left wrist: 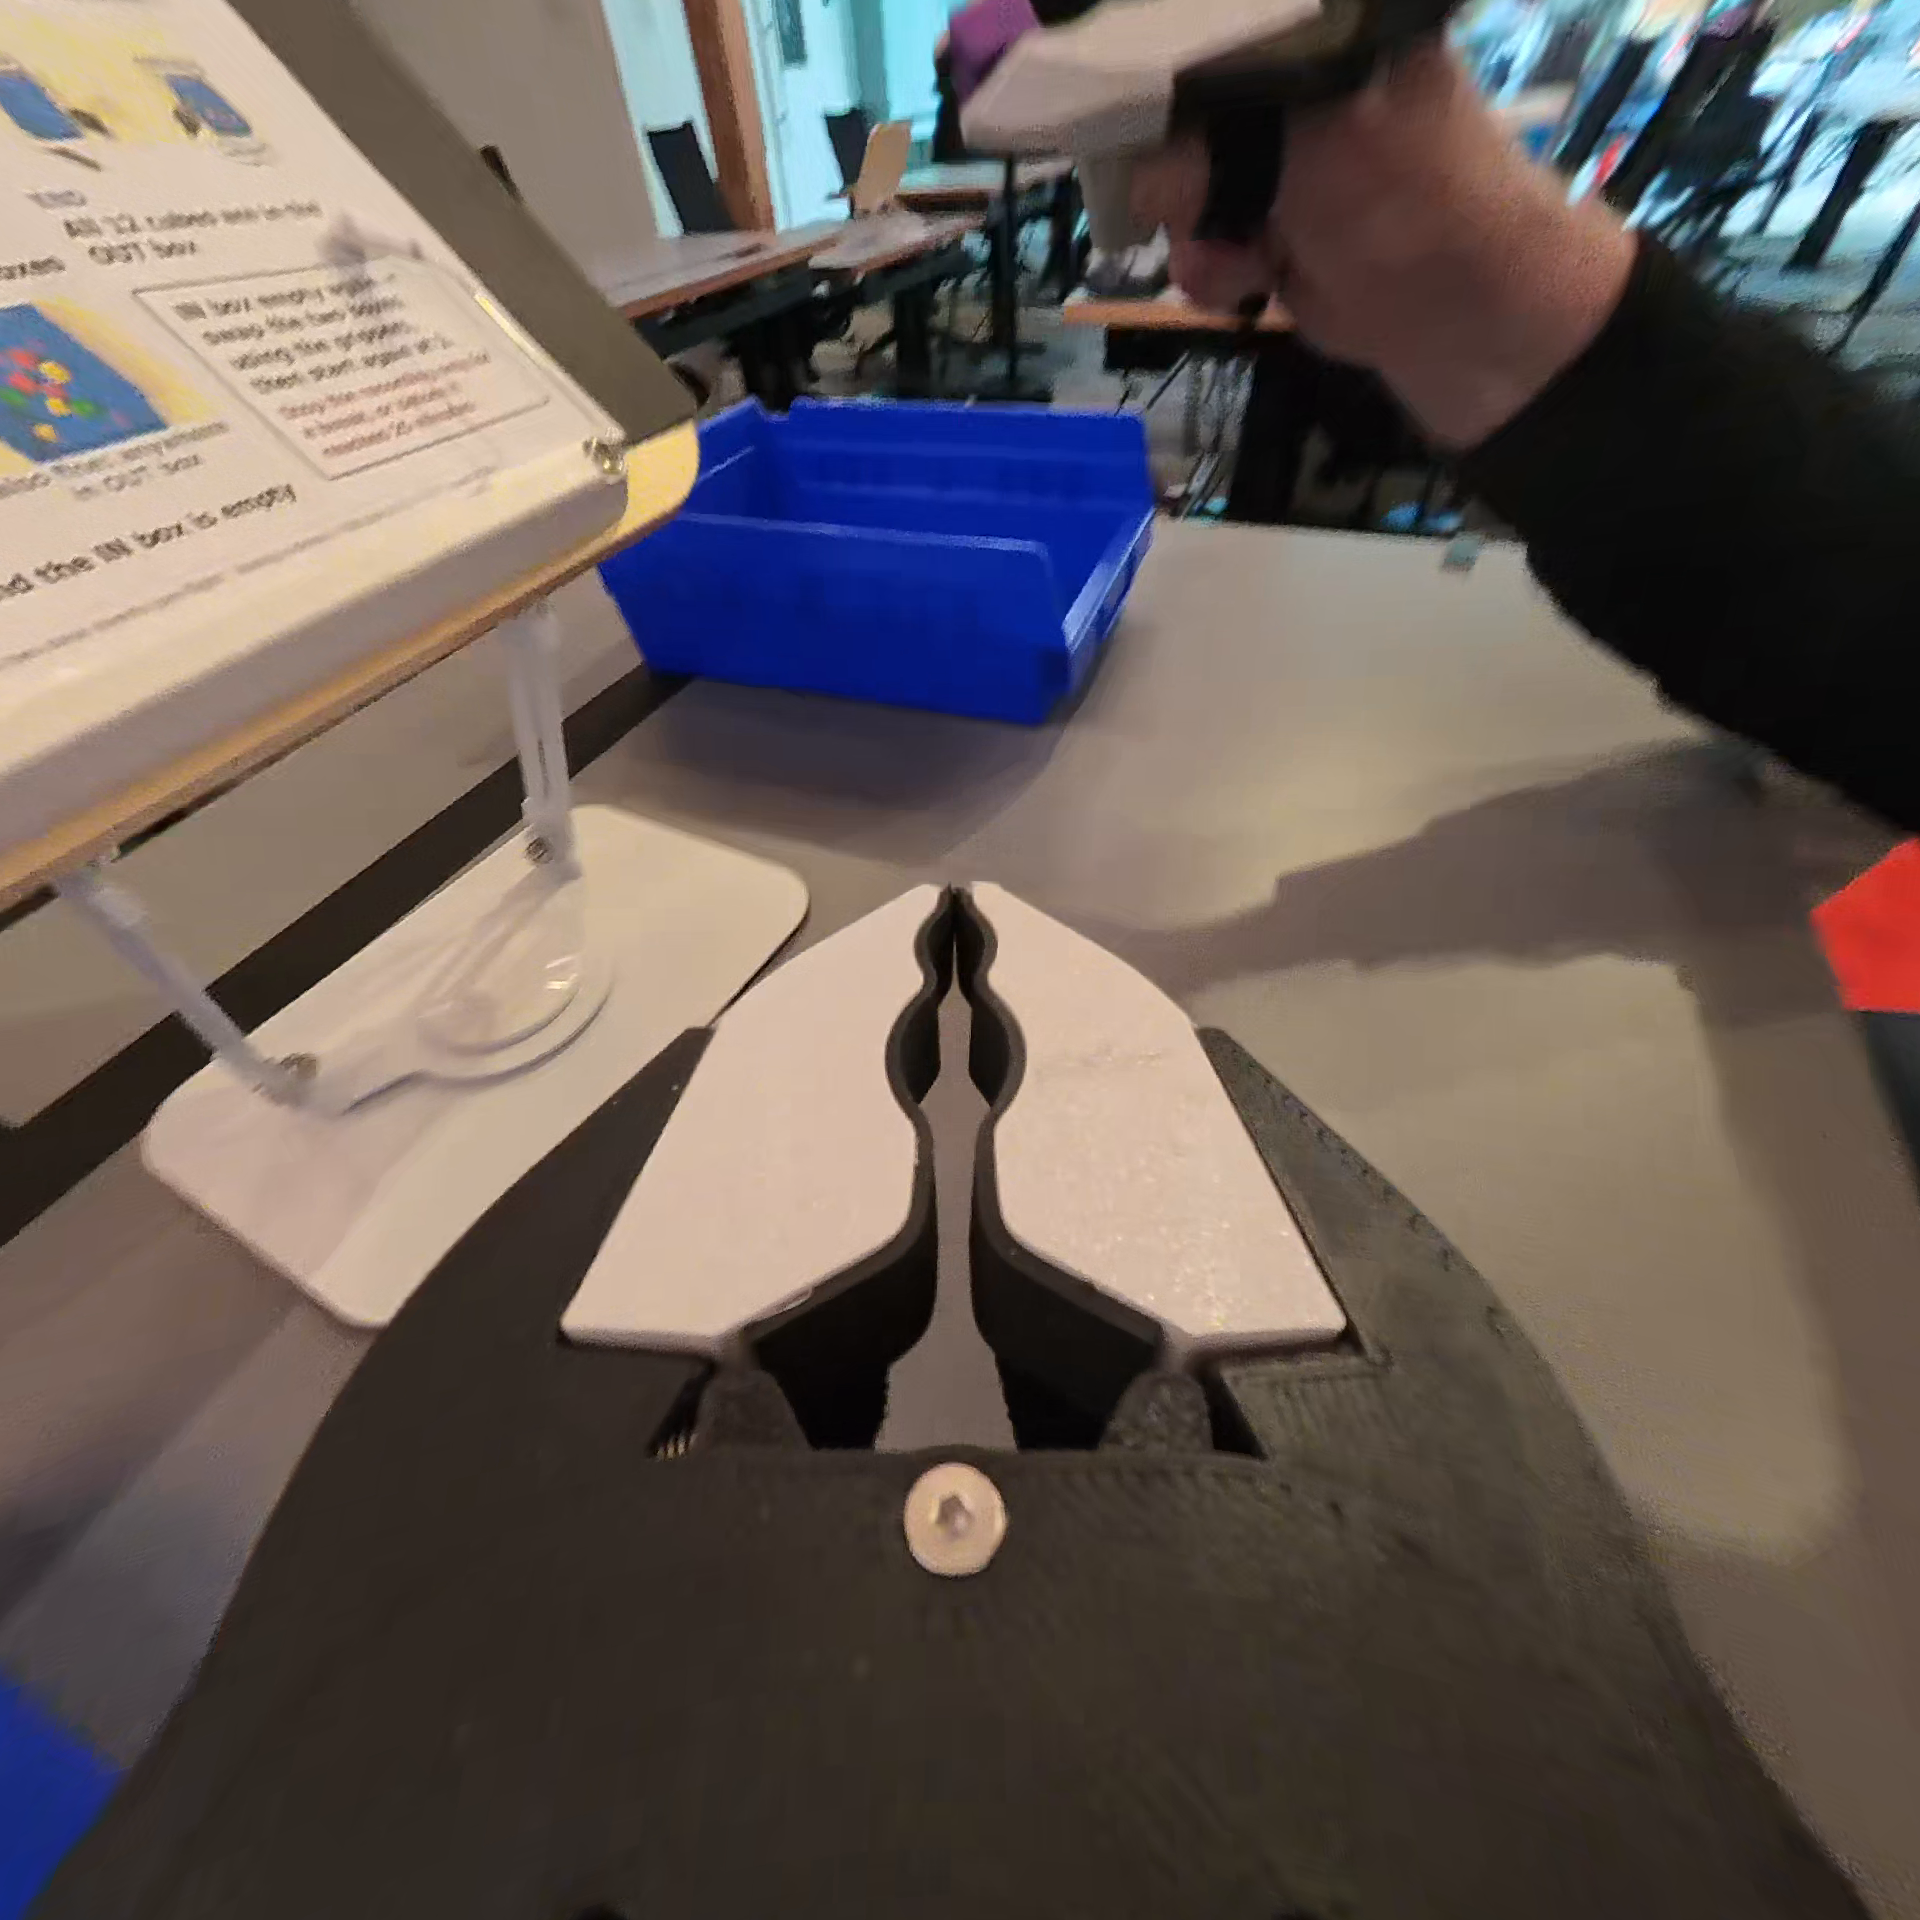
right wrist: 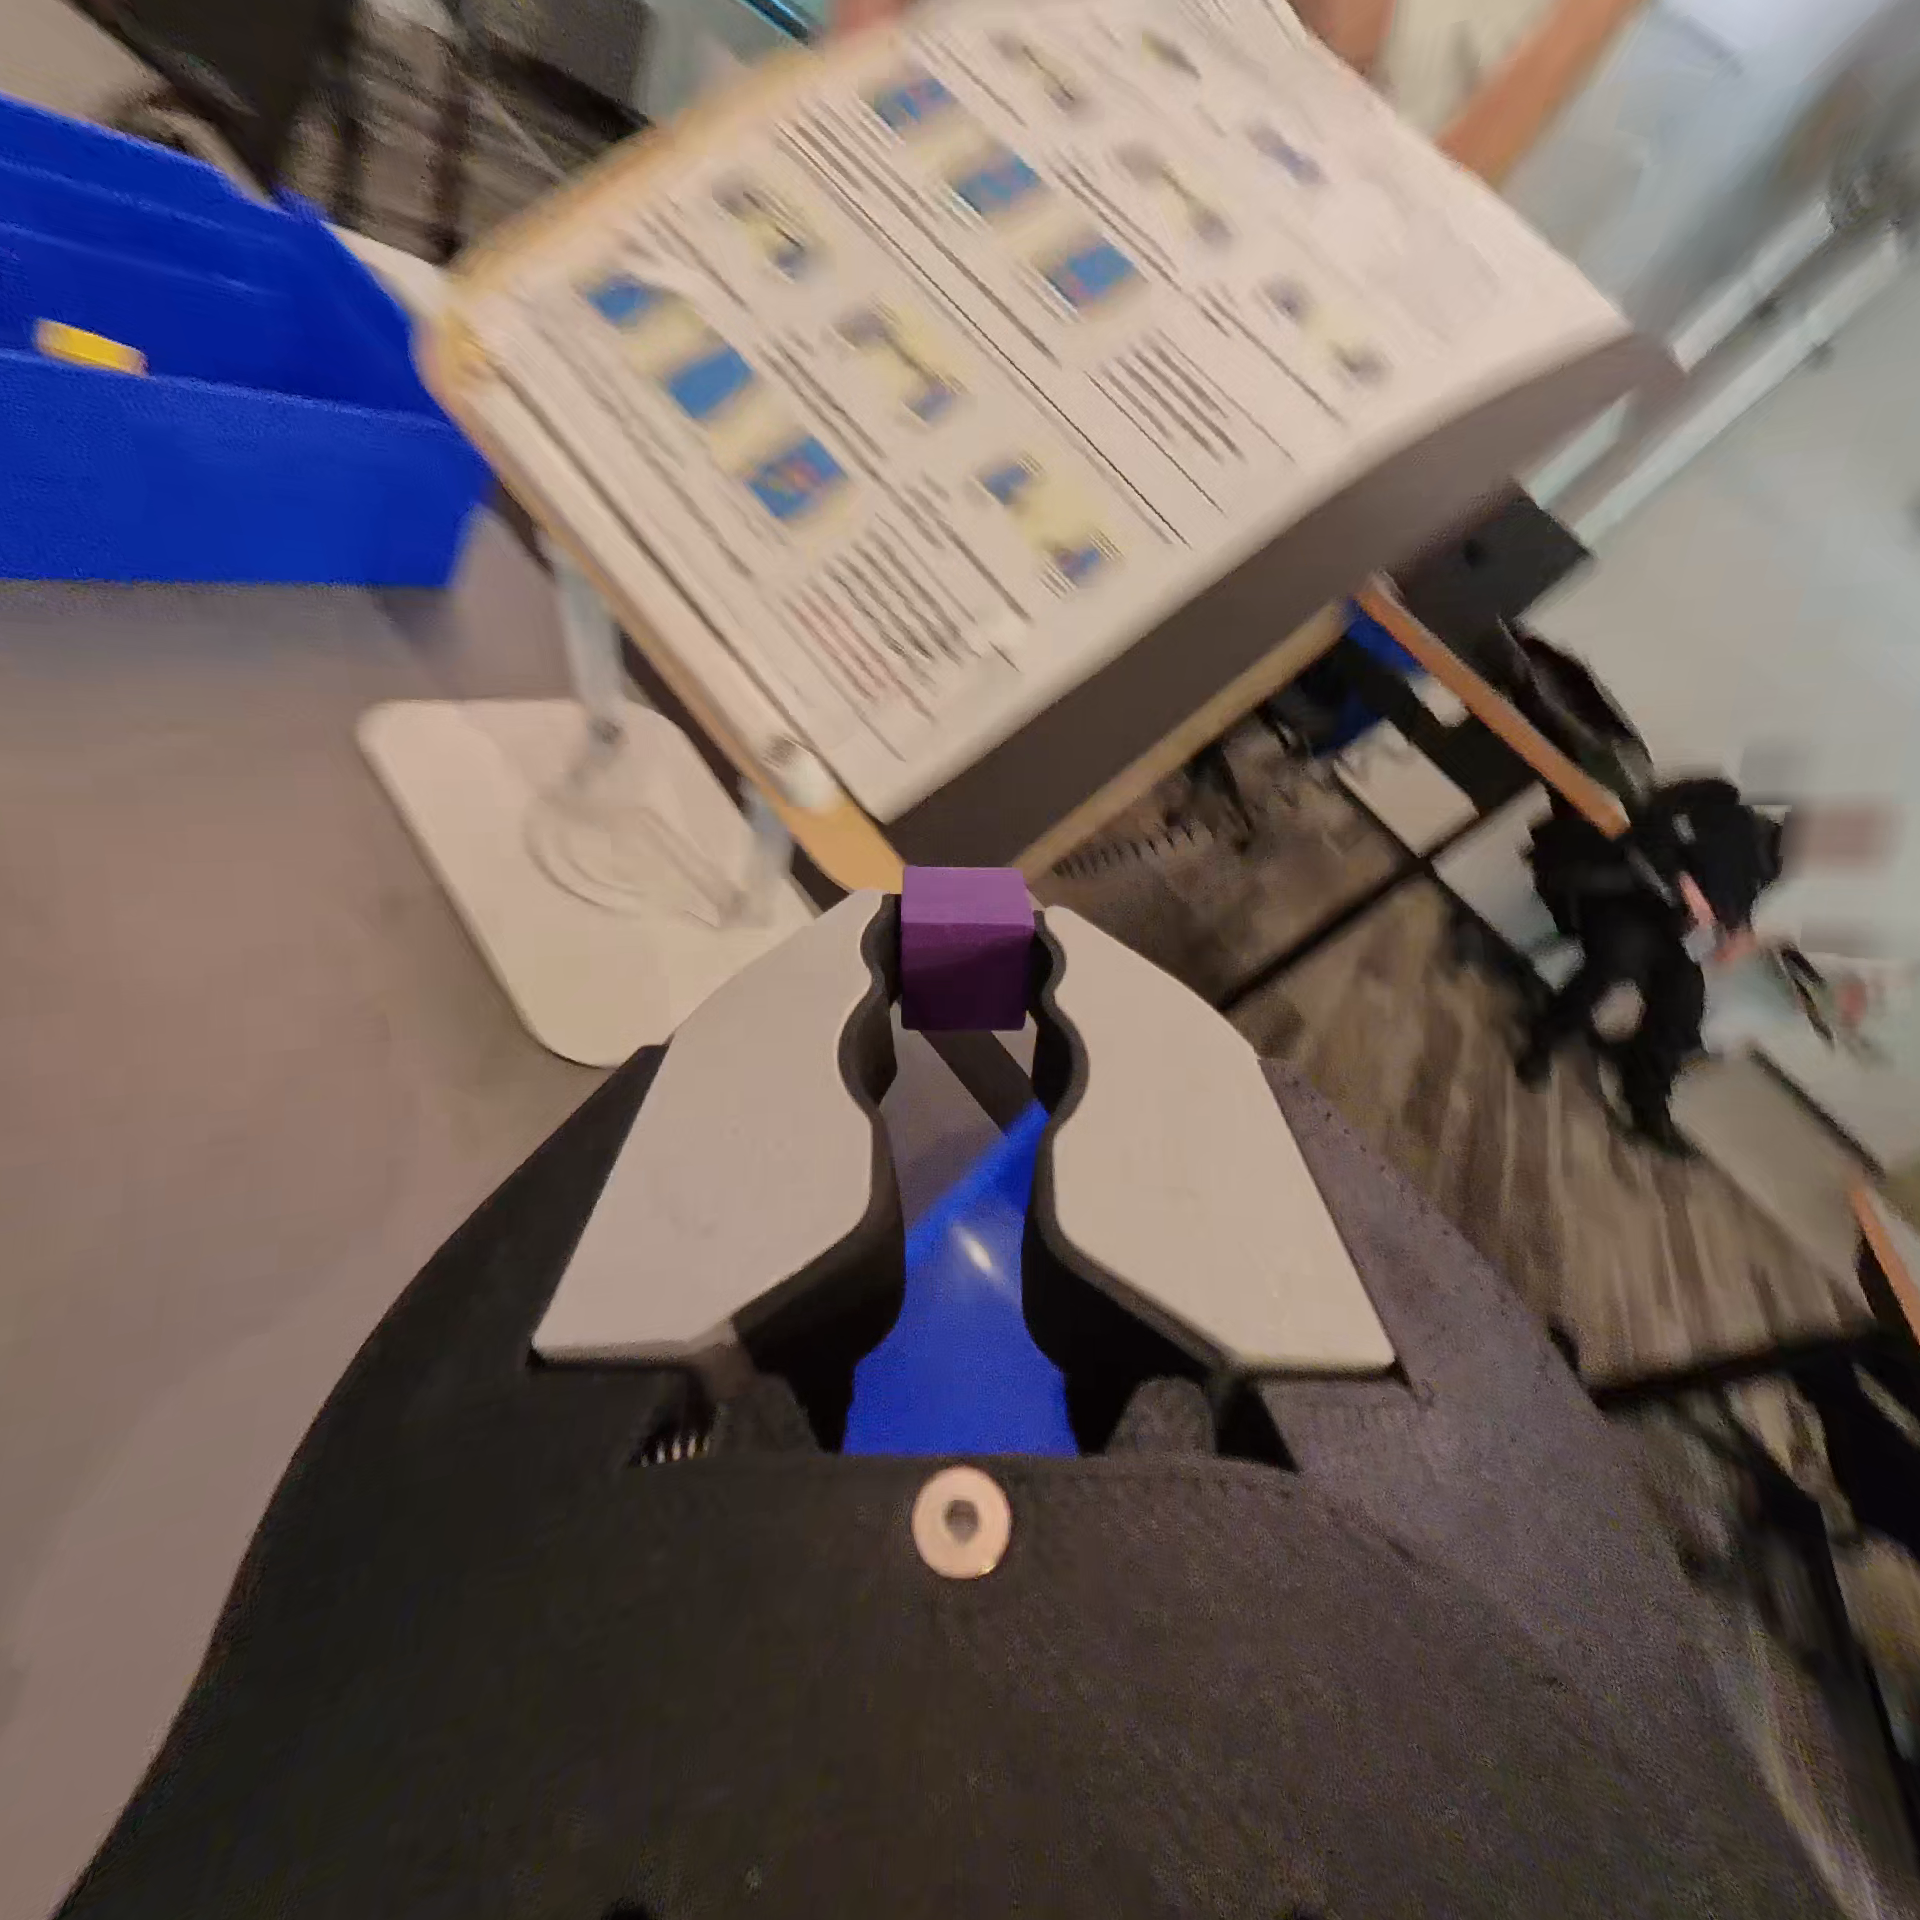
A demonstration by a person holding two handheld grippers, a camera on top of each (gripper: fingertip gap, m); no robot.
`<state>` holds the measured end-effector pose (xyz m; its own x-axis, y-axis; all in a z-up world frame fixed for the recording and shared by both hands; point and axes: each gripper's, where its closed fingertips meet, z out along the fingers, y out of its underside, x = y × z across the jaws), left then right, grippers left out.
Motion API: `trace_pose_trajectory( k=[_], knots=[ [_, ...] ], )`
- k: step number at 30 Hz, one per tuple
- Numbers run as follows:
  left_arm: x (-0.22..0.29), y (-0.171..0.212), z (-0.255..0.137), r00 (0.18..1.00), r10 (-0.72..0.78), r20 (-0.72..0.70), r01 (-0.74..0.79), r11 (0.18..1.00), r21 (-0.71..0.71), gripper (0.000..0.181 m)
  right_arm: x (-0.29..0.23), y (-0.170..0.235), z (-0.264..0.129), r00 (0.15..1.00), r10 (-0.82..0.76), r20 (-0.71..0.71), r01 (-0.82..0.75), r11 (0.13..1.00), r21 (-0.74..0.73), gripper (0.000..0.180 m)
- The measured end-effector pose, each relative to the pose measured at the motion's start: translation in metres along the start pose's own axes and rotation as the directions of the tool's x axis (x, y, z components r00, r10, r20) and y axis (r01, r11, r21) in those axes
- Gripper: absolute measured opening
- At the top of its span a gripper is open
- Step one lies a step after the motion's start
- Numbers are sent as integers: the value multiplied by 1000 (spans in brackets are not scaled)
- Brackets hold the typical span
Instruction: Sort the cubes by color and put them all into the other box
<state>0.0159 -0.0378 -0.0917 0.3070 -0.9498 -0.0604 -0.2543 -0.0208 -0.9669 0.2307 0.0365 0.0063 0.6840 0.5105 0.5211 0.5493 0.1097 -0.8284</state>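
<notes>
My left gripper (left wrist: 953,902) is shut and empty, held low over the grey table (left wrist: 1351,935). A blue box (left wrist: 894,561) with dividers stands ahead of it on the table. My right gripper (right wrist: 964,940) is shut on a purple cube (right wrist: 962,951) held at its fingertips, above the table edge. A blue box (right wrist: 208,457) sits at the left of the right wrist view with a yellow cube (right wrist: 88,346) inside. Another blue box (right wrist: 961,1320) shows below, between the fingers. In the left wrist view the right gripper's handle (left wrist: 1236,94) is held high by a hand.
A tilted instruction board (left wrist: 260,395) on a white stand base (left wrist: 468,1049) stands left of the box; it also shows in the right wrist view (right wrist: 997,395). A red and dark object (left wrist: 1875,956) is at the right edge. Chairs and desks stand behind. Some 25 cm of space lies between my two pairs of fingers.
</notes>
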Motion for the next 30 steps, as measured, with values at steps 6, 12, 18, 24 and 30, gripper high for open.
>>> trace_pose_trajectory(
  k=[6,12,18,24,30],
  knots=[
    [0,24,1,995,92,50,-85,988,-126,0,64,111,11,976,207,-67,-217,899,-380,23],
    [7,39,0,990,134,36,-125,974,-188,0,67,217,26,911,399,-99,-362,664,-654,24],
    [11,45,5,993,117,8,-113,971,-209,0,53,275,38,891,438,-121,-347,483,-804,24],
    [15,50,8,995,102,-14,-103,969,-223,0,50,307,42,872,462,-164,-354,364,-861,24],
    [17,52,10,996,85,-25,-89,969,-232,0,54,310,41,861,476,-179,-366,335,-868,37]
  ],
)
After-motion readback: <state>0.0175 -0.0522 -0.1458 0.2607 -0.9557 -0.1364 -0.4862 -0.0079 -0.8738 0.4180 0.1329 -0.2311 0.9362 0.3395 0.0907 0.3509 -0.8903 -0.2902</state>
